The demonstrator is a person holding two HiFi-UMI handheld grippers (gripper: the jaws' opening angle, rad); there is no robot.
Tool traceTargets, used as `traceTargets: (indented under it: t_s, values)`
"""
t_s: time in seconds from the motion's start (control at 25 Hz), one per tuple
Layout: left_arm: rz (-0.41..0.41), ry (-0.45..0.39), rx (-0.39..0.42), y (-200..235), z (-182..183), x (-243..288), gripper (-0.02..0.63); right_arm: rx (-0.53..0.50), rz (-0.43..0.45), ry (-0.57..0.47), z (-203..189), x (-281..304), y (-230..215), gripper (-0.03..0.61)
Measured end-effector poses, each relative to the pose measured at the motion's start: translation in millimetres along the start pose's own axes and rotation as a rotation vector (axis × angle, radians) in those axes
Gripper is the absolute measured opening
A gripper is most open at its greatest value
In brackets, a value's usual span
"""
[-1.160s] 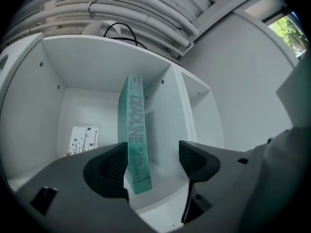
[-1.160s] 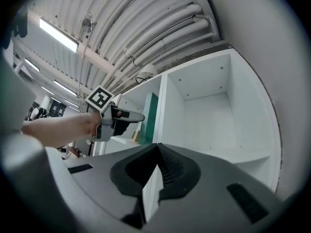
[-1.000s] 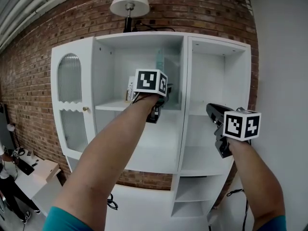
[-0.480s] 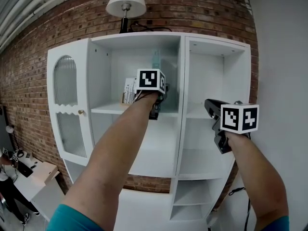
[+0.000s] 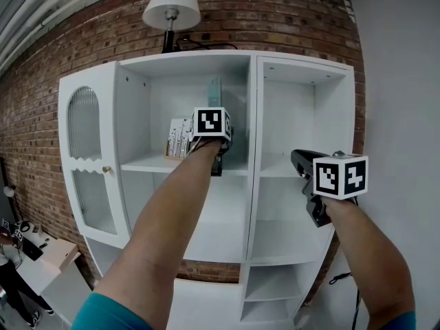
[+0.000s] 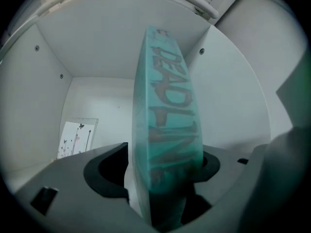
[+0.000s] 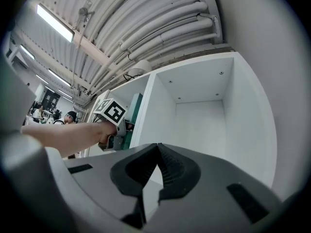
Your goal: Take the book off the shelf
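A teal book (image 5: 214,92) stands upright in the upper left compartment of the white shelf unit (image 5: 251,108). My left gripper (image 5: 217,158) reaches into that compartment, and its marker cube hides the book's lower part. In the left gripper view the book's lettered spine (image 6: 167,125) fills the middle, and the left gripper (image 6: 163,181) is shut on its lower end. My right gripper (image 5: 306,173) hangs in front of the right-hand compartments with nothing in it. In the right gripper view the right gripper (image 7: 156,149) is shut with its jaws meeting, and the teal book (image 7: 134,111) shows beyond the divider.
A few thin white books or cards (image 5: 177,137) lean at the left of the same shelf. The arched glass cabinet door (image 5: 86,158) stands open at the left. A lamp (image 5: 172,7) sits on top of the unit, against a brick wall. People (image 5: 10,253) stand at the lower left.
My left arm has stretched further into the upper compartment toward the book. The shelf unit has slid left in the head view. The right gripper has hardly moved.
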State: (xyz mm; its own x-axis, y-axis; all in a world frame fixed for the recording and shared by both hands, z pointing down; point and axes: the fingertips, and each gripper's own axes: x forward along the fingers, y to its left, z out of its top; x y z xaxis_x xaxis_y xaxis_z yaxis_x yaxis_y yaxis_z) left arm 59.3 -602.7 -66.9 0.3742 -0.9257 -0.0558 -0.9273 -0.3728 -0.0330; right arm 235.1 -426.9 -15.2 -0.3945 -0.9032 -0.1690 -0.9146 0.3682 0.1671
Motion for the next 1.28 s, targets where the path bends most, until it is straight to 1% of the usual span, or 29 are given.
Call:
traceTargets:
  t_s: [0.12,0.16,0.2,0.36,0.48,0.68,0.84,1.12,1.28]
  values:
    - [-0.001,-0.006,-0.009,-1,2,6,0.31,0.002,-0.009,0.01,-4,3,-6,0.021]
    - [0.004,-0.007,-0.012,0,3,8,0.289,0.005,-0.012,0.011,-5,3,-8,0.021]
    - [0.011,-0.006,-0.014,1,3,9,0.232,0.008,-0.014,0.013,-6,4,-10,0.021]
    - [0.031,0.01,-0.01,5,2,10,0.147,0.013,-0.013,0.024,-12,6,-10,0.021]
    - [0.027,0.009,-0.013,4,2,9,0.149,0.014,-0.015,0.032,-16,8,-11,0.021]
    - [0.041,-0.016,-0.027,9,4,1,0.152,0.011,-0.016,0.035,-15,10,-10,0.021]
    - [0.031,-0.042,-0.02,14,15,-24,0.152,0.008,-0.012,0.017,-6,10,-6,0.021]
    - [-0.068,-0.079,0.041,3,29,-90,0.152,0.015,0.027,-0.03,9,5,13,0.021]
    - [-0.1,-0.114,0.074,5,34,-132,0.152,0.019,0.054,-0.059,15,-1,25,0.021]
